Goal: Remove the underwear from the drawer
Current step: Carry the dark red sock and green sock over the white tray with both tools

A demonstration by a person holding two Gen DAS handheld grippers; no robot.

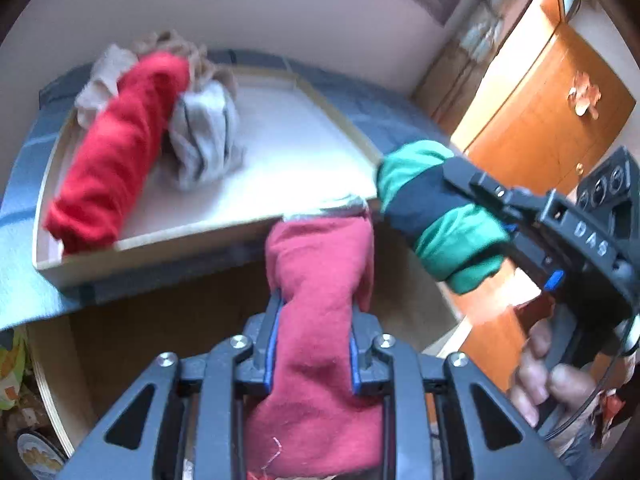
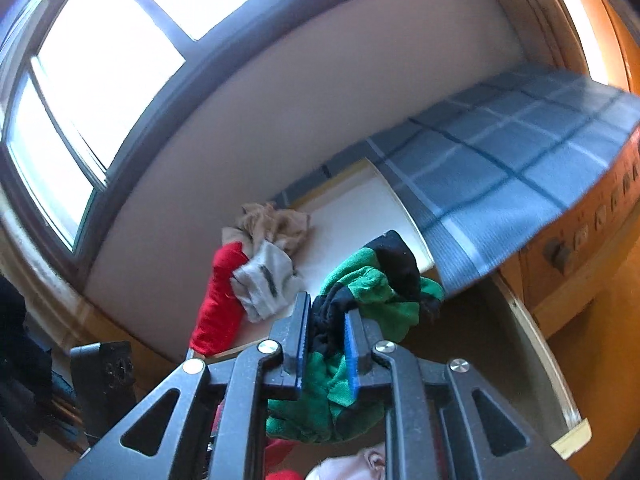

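Observation:
My left gripper is shut on a rolled dark-red piece of underwear, held in front of a shallow wooden tray. My right gripper is shut on a green and black piece of underwear; it also shows at the right of the left wrist view, level with the tray's near right corner. In the tray lie a bright red roll, a grey piece and a beige piece. The open drawer lies below, its inside mostly hidden.
The tray rests on a blue checked cloth over the cabinet top. A pale wall stands behind it, with a window to the left. An orange wooden cabinet stands to the right.

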